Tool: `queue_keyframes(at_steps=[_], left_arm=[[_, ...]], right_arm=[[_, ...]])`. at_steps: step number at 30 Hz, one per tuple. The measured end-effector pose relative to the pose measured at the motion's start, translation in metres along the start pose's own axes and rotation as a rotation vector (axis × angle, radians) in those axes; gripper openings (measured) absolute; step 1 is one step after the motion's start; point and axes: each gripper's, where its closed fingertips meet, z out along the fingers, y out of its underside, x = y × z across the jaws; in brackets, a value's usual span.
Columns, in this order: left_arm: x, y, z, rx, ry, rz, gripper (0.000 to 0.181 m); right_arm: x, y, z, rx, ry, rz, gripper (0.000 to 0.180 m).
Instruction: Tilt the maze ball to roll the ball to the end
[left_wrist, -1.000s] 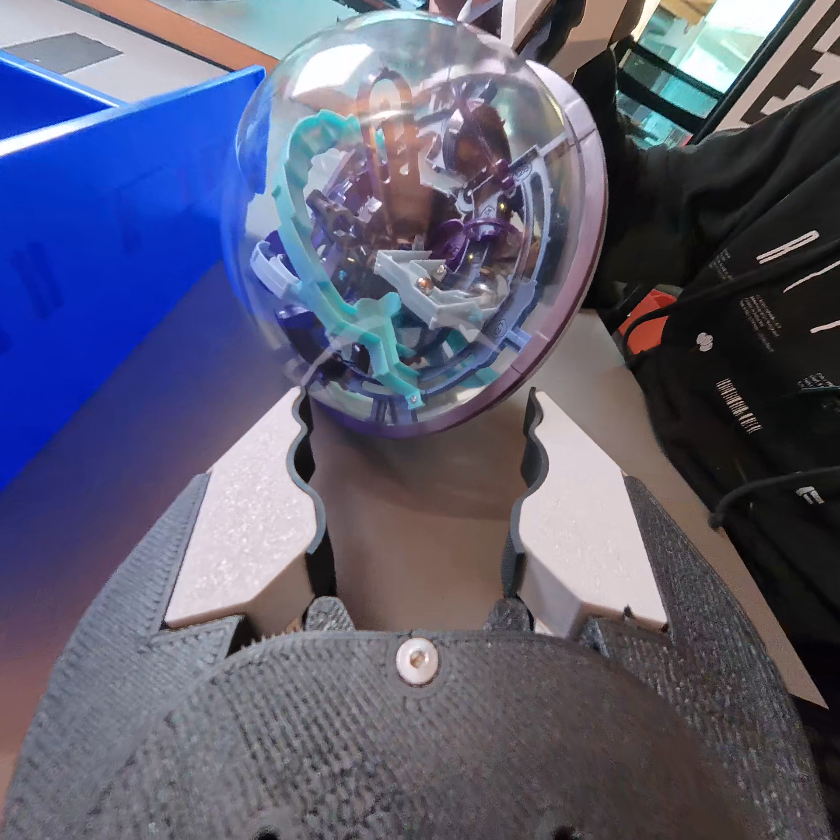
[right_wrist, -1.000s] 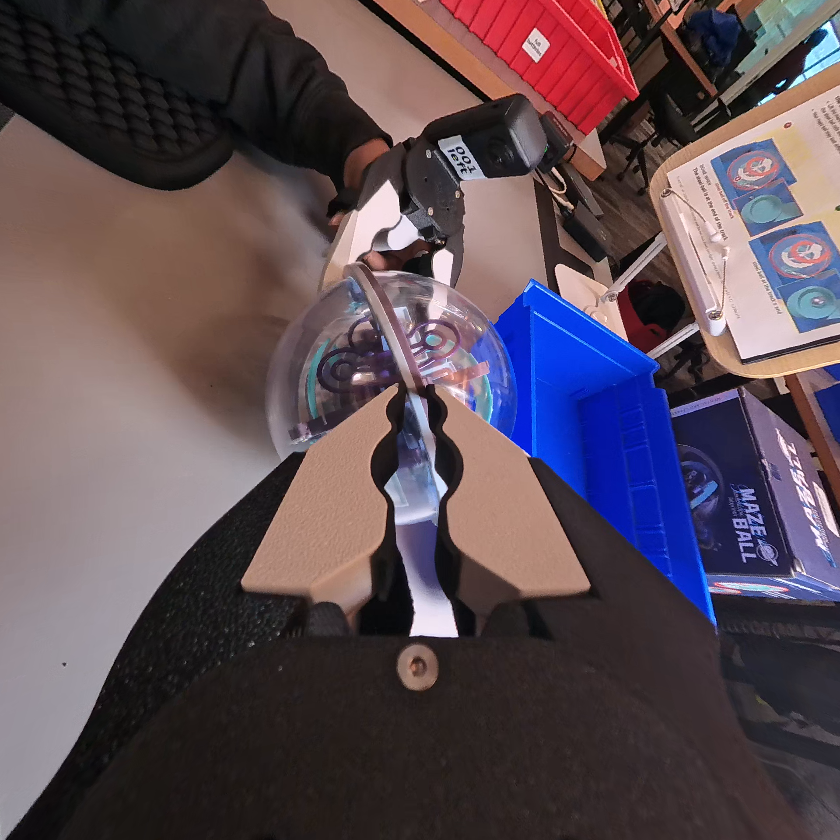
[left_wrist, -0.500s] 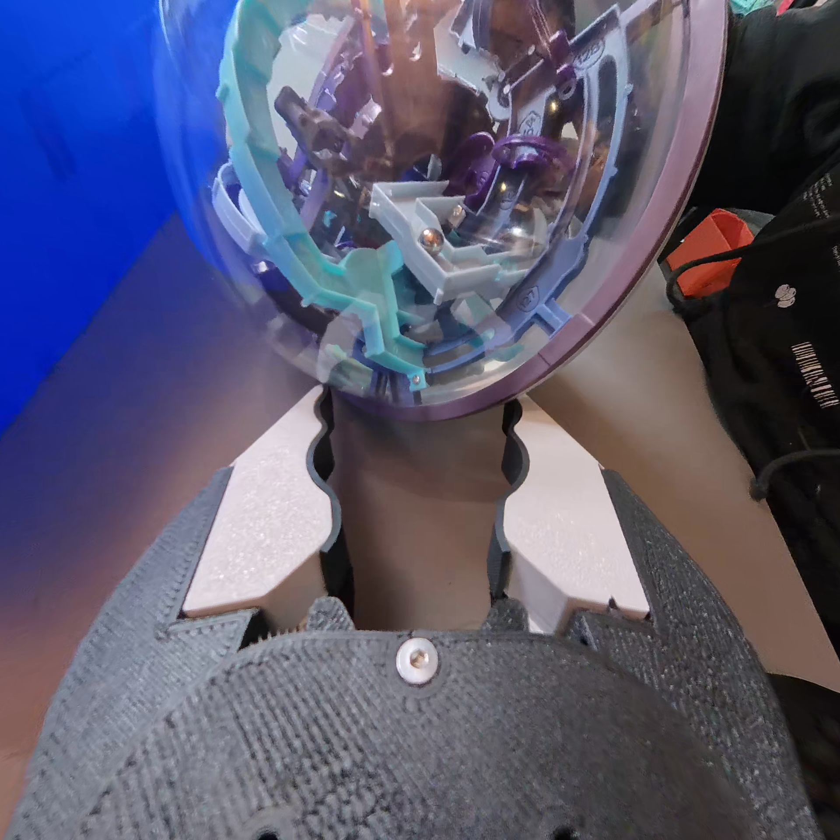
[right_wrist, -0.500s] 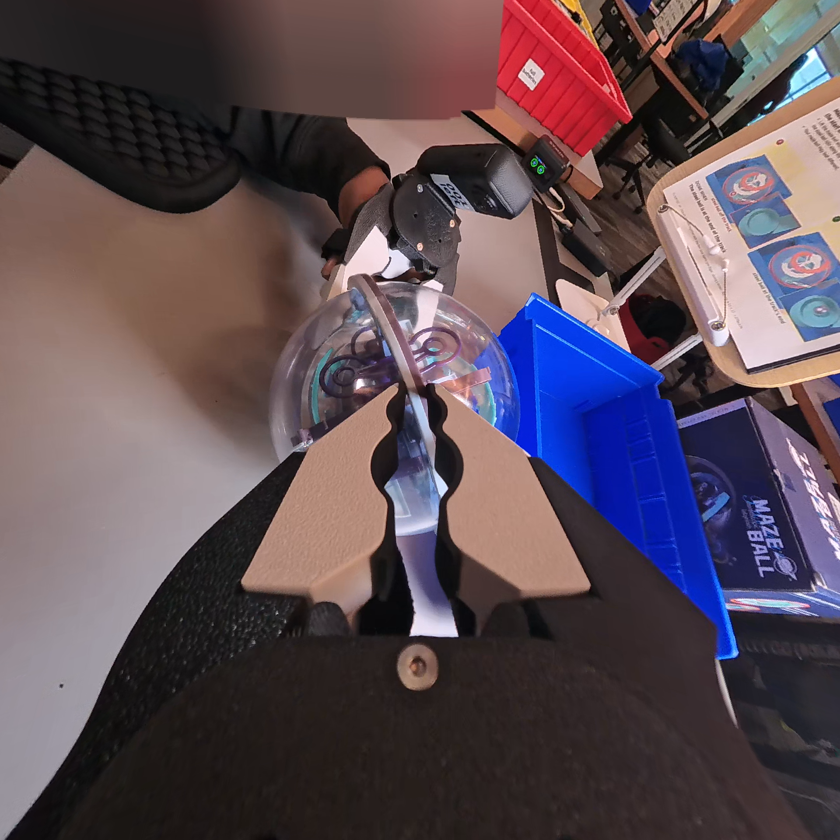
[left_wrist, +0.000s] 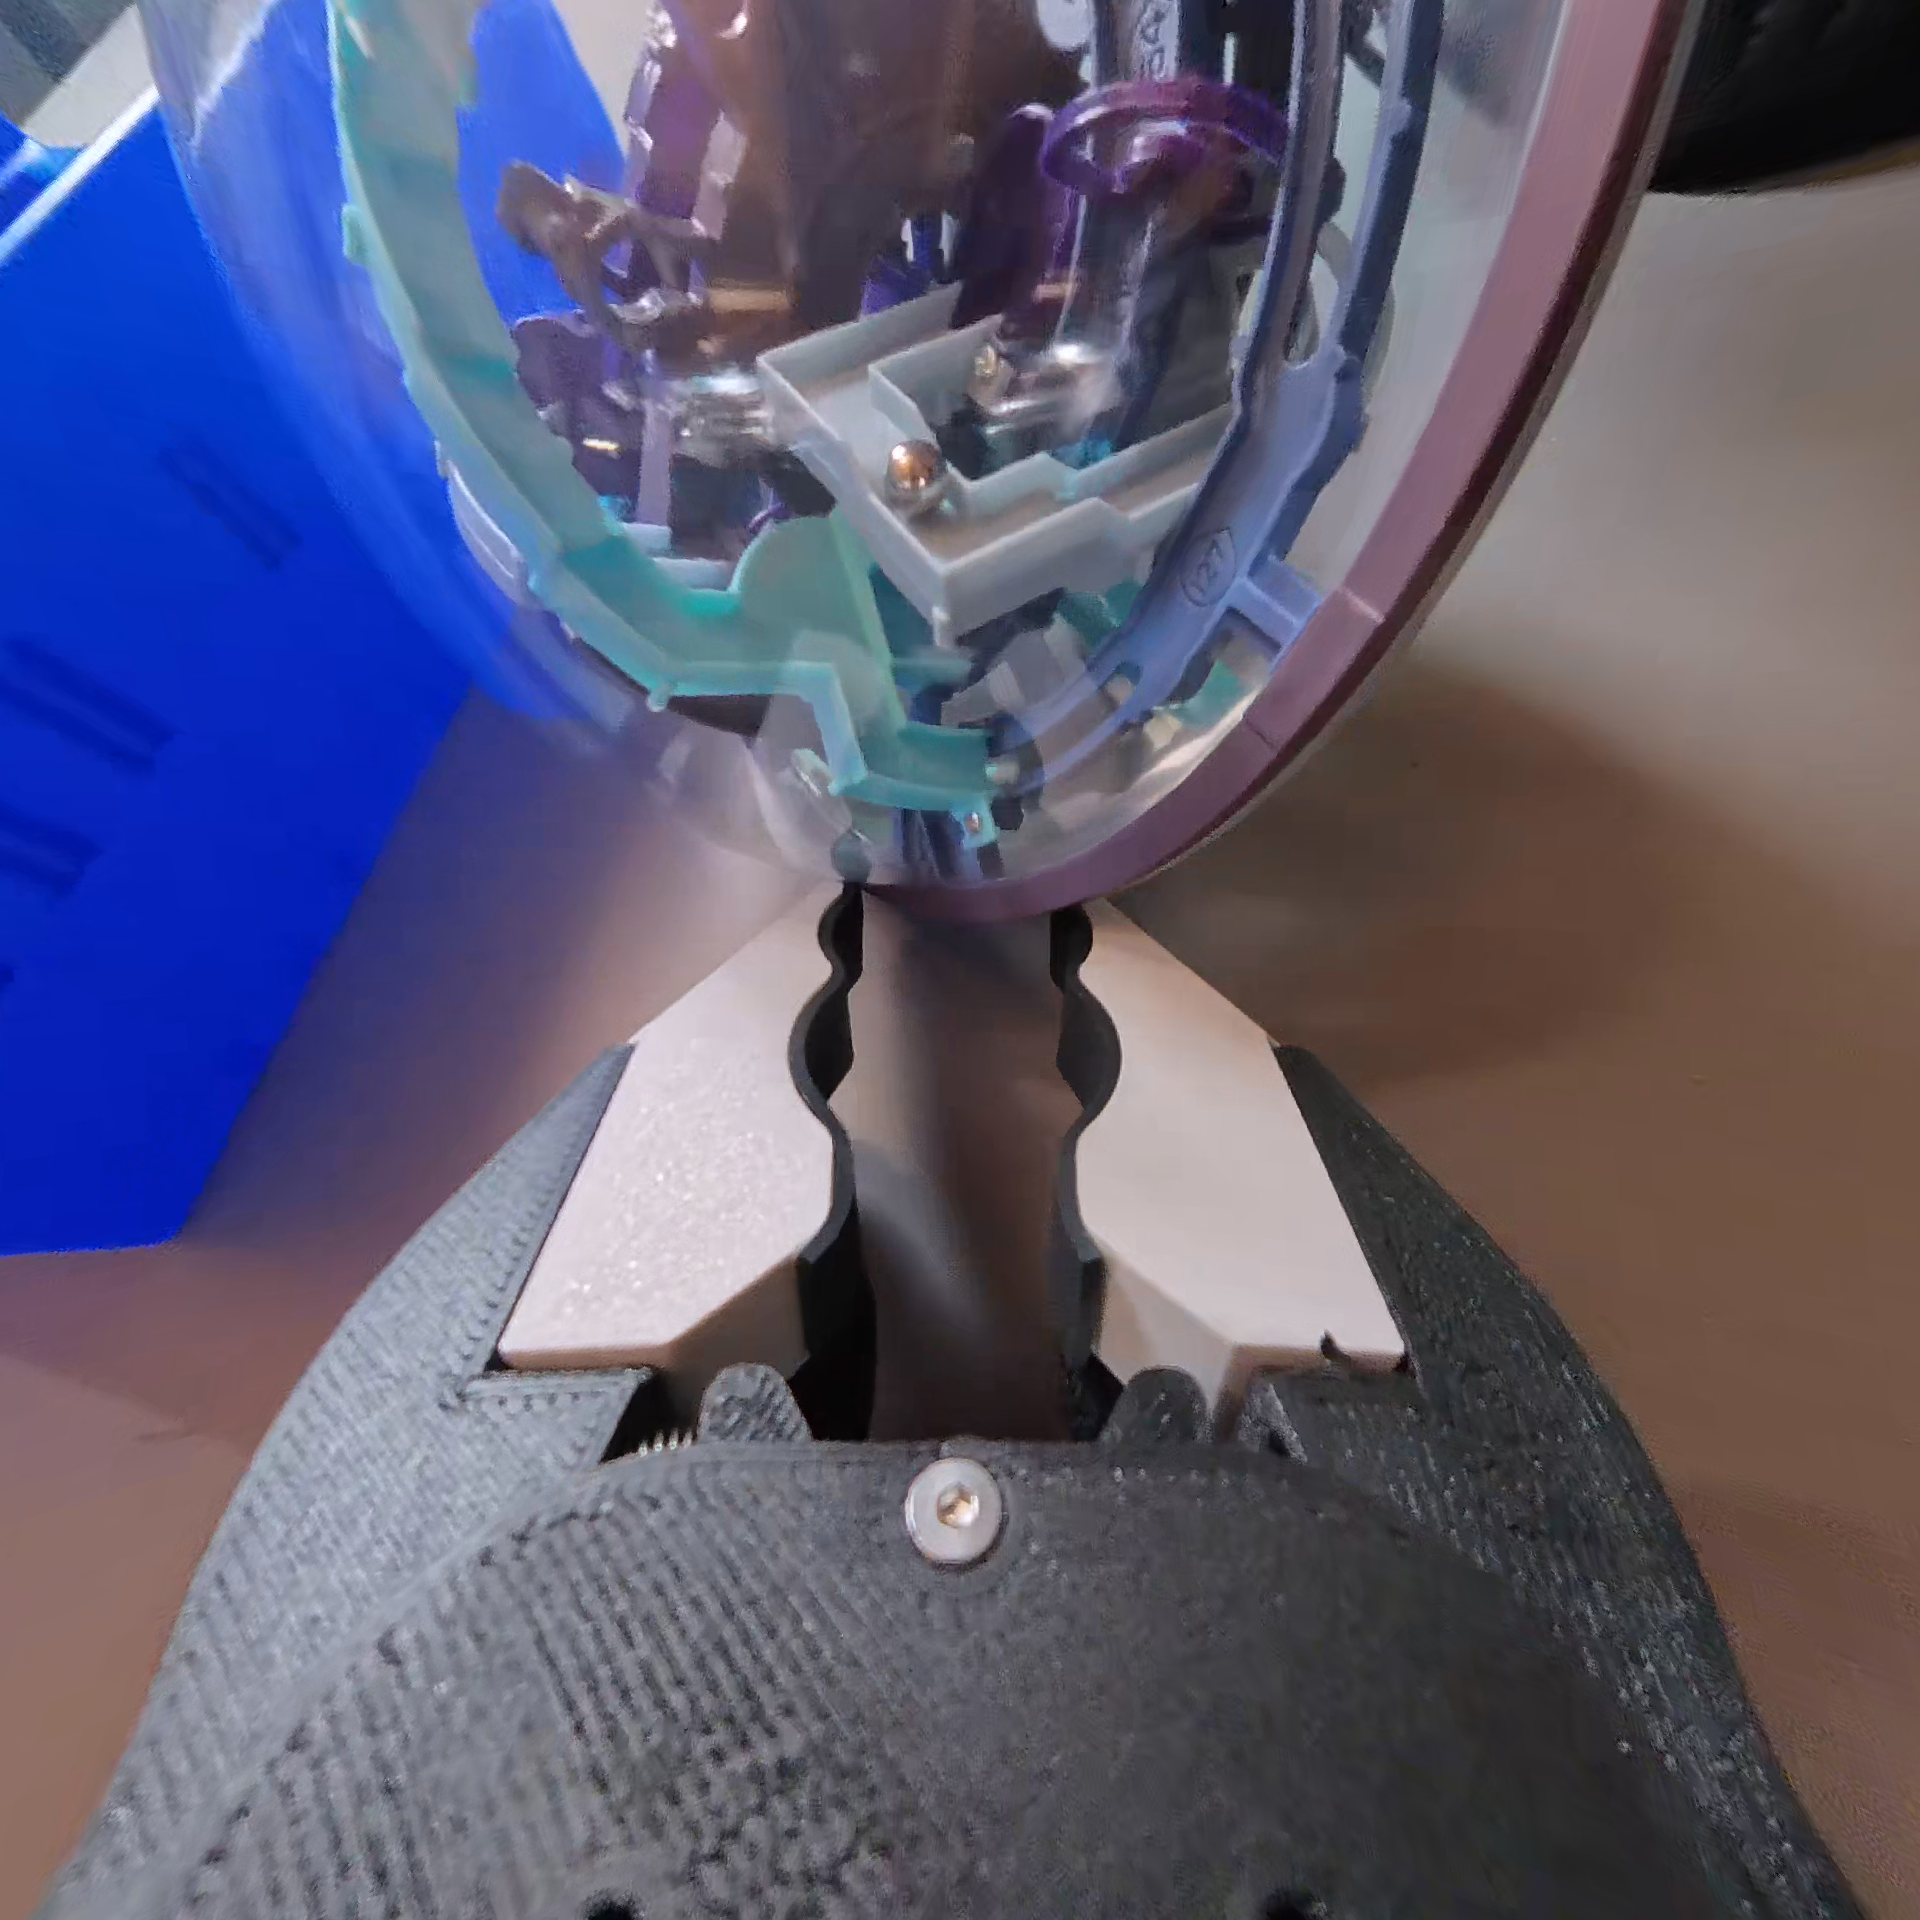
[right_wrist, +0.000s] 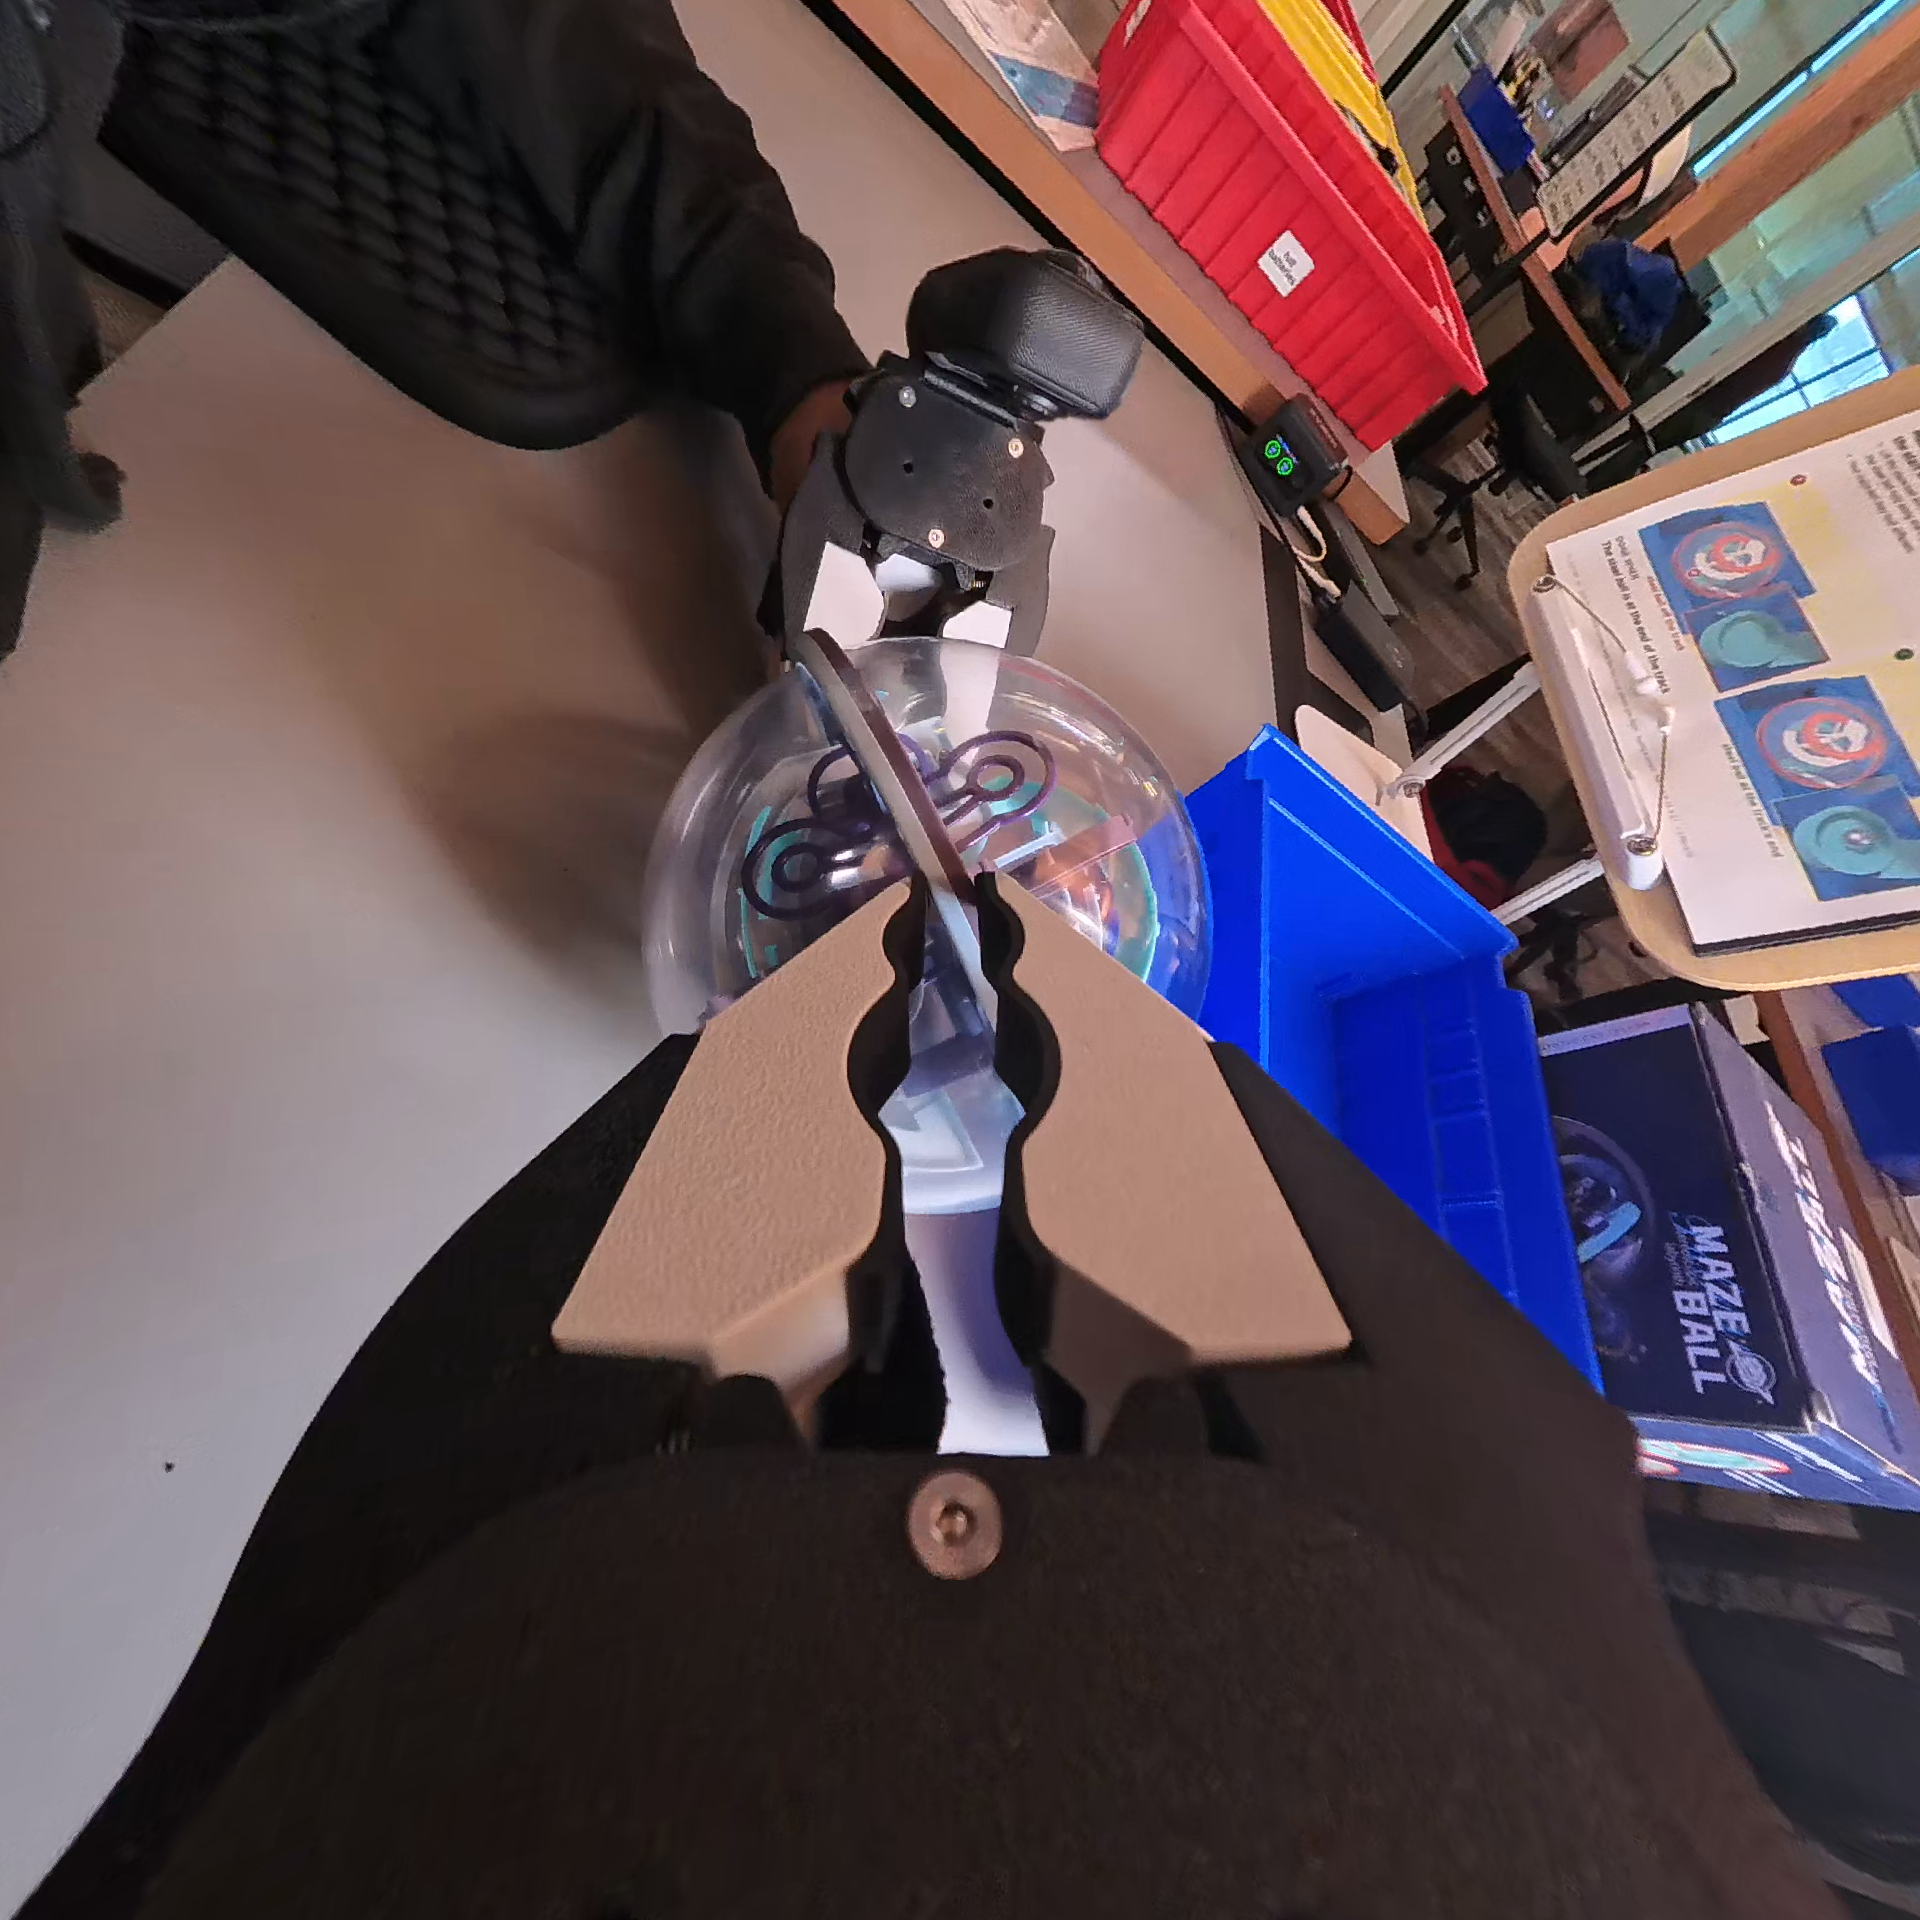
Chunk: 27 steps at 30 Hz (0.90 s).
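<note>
Right gripper (right_wrist: 948, 894), tan-fingered with black body: clenched on the purple equator rim of the clear plastic maze sphere with teal, purple and grey tracks inside (right_wrist: 925, 831), the rim running into the narrow slot between the fingertips. It approaches from the near side, pointing away across the grey tabletop (right_wrist: 312, 883).

Left gripper (left_wrist: 956, 920), white-fingered with dark textured body: reaches in from the opposite side of the sphere. In the right wrist view its fingertips disappear behind the top of the sphere (right_wrist: 904, 603), a dark-sleeved arm (right_wrist: 623, 260) behind it. In its own view the fingertips sit under the rim's lower edge with a modest gap between them; whether they pinch the rim or only touch it I cannot tell.

Sphere (left_wrist: 935, 416) is held off the table between the two grippers, just beside the blue plastic bin (right_wrist: 1382, 987). Small steel ball (left_wrist: 912, 462) rests in a corner of the grey stepped channel inside.

Versus 1.0 s ago: the left gripper has moved close, the sphere now overfilling its view, and its finger gap has narrowed markedly. In the right wrist view the left gripper has rotated, its underside now facing the camera. Right grip unchanged. The steel ball stays in the grey channel.
</note>
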Motion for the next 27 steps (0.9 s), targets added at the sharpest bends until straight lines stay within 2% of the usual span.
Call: queue_keyframes(at_steps=[10,27], left_arm=[[-0.0031,0.0028,0.003,-0.029,-0.083,0.071,0.027],[-0.0039,-0.0014,0.002,0.006,-0.126,0.187,0.018]], right_arm=[[0.0029,-0.0011,0.0015,0.034,0.001,0.023,0.008],[-0.0032,-0.0017,-0.0045,0.054,-0.009,0.05,0.007]])
